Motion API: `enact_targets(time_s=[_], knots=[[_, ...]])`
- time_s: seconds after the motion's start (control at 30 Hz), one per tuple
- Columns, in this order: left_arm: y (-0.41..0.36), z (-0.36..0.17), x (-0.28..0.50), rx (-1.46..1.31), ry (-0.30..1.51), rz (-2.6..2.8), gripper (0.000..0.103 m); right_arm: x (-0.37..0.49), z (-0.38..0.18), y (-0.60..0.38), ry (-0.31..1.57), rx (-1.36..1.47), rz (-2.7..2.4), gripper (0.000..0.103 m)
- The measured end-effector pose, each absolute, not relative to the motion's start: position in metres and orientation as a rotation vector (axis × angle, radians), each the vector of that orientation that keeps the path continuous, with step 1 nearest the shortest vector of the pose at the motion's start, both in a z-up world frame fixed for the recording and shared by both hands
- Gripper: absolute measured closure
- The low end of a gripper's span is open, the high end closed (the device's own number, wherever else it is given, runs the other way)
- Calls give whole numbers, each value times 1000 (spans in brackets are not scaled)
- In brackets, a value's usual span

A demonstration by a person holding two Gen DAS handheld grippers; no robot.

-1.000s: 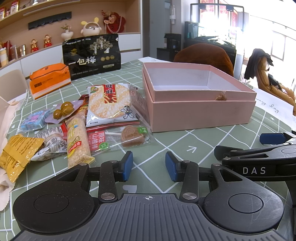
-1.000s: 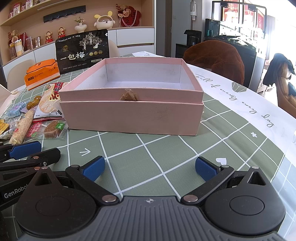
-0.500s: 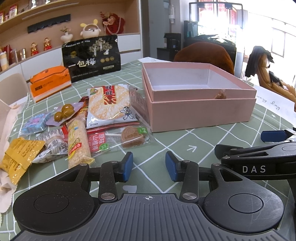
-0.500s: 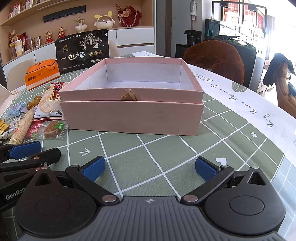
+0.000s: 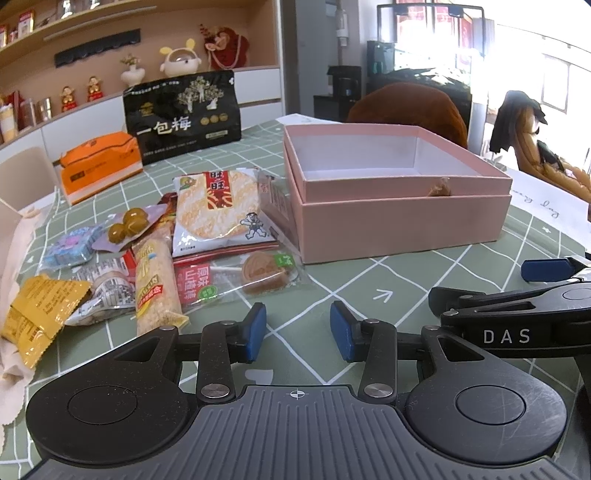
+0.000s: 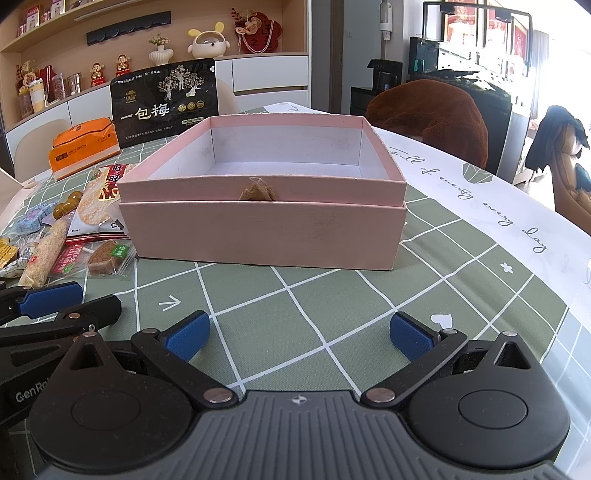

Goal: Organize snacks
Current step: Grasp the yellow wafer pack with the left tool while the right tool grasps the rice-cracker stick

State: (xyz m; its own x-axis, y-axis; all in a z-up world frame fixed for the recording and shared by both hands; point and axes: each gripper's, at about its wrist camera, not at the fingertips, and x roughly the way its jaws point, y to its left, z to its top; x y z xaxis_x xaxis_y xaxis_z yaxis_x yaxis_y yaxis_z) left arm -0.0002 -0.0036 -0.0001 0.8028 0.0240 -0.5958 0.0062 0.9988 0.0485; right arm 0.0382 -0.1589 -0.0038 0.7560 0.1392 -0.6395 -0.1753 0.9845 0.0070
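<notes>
Worktop: green cloth (image 6: 295, 295) with a white grid, white lettered border at 3 o'clock in the right view.
Room: wooden shelf (image 6: 110, 22) with figurines along the far wall; bright window at 2 o'clock.
Box: pink, open (image 6: 262, 236), empty, at 12 o'clock in the right view, seated in its lid.
Snacks: heap (image 5: 207, 236) at 10 o'clock in the left view, just beside the box; rice cracker pack (image 5: 218, 210) on top.
Behind: black bag (image 5: 181, 114) upright, orange pack (image 5: 99, 166) beside it.
Left claw: (image 5: 297, 330) half open, empty, over bare cloth.
Right claw: (image 6: 299, 332) wide open, empty, before the box.
In the way: nothing between claws and snacks.
</notes>
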Motion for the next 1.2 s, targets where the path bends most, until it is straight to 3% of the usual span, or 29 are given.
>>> enact_targets(time_s=[0.37,0.6,0.87,1.03,1.2], knots=[[20,11,-6,-25,709,-64,61,38,-7,-161,718,-55,185,0],[104,73,-9,-50,854,96,61,35,4,-153,885,-18,69,0],[191,65,11,-260,959,280,63,23,14,-112,952,-67,163,4],[198,61,13,-316,931,226,63,13,47,-54,850,-204,308,4],[227,73,15,-418,872,226,63,28,53,-4,824,-147,461,4]])
